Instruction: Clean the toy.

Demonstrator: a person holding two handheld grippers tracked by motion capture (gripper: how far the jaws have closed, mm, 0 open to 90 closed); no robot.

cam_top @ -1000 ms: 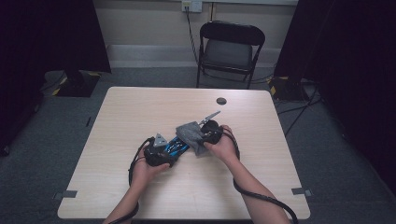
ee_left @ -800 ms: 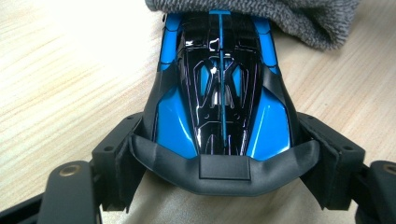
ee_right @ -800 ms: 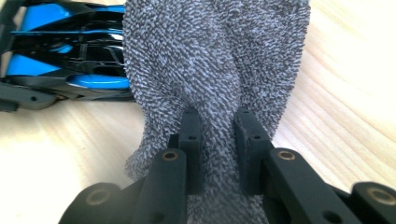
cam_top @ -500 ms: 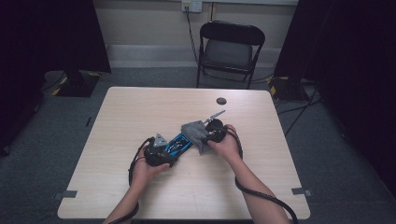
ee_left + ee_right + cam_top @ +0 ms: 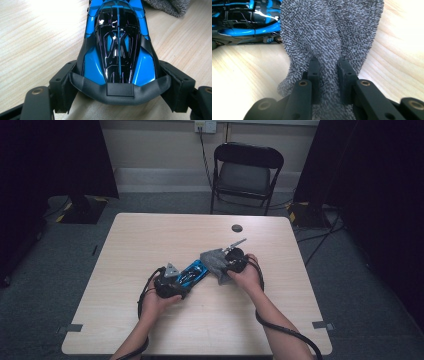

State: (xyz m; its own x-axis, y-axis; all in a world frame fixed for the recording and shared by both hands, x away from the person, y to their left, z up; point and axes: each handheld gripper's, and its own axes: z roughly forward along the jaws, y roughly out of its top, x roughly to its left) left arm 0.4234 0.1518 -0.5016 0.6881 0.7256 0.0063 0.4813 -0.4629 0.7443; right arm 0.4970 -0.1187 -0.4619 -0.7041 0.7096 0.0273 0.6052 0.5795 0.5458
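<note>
1 toy car (image 5: 117, 47), 1 grey cloth (image 5: 329, 32)

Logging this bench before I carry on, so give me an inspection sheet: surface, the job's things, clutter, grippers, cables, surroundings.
Surface: pale wood table, no spills seen.
Job's things: blue toy car; grey cloth beside its far end.
Clutter: small dark disc near far edge.
Grippers: left hand-held gripper shut on the car's tail; right hand-held gripper shut on the cloth.
Cables: one trails off near edge.
Surroundings: folding chair, wall socket, carpet.
</note>
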